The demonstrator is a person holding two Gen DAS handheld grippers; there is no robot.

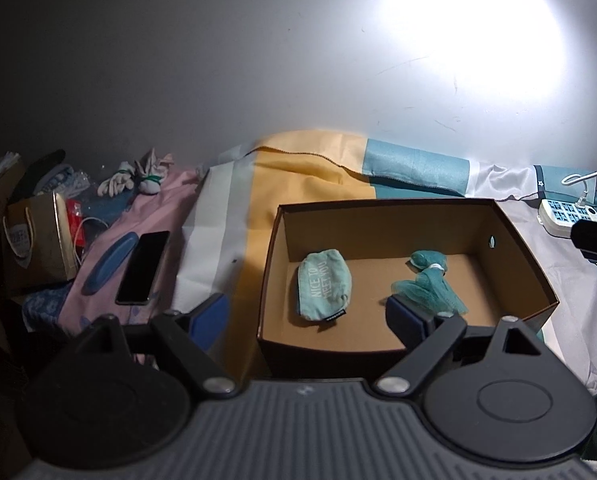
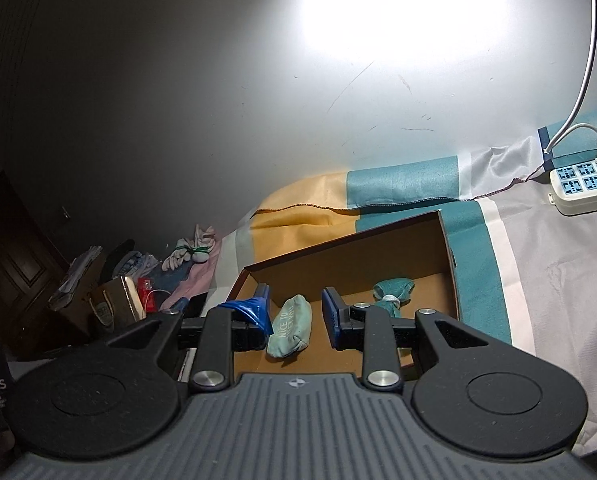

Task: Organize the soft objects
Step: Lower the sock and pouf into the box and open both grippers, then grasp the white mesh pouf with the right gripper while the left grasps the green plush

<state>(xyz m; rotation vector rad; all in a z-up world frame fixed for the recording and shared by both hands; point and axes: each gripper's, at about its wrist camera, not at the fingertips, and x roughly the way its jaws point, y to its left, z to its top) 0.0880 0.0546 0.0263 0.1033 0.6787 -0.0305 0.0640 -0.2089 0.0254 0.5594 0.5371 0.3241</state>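
1. Both hand-held grippers gape empty: the left hand-held gripper [image 1: 306,316] straddles the cardboard box's [image 1: 530,264] near-left wall; the right hand-held gripper [image 2: 296,318] brackets the teal pouch [image 2: 290,332].
2. "NICE TO MEET YOU" reads on that pouch, lying inside the box.
3. Teal mesh bundle [image 1: 428,284] lies beside it, apart.
4. Black phone [image 1: 143,267] rests on pink cloth [image 1: 102,256].

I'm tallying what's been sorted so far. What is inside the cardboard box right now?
The cardboard box holds a teal pouch printed "NICE TO MEET YOU" and a tied teal mesh bundle, lying apart on its floor. The left gripper's fingers hide the near corners.
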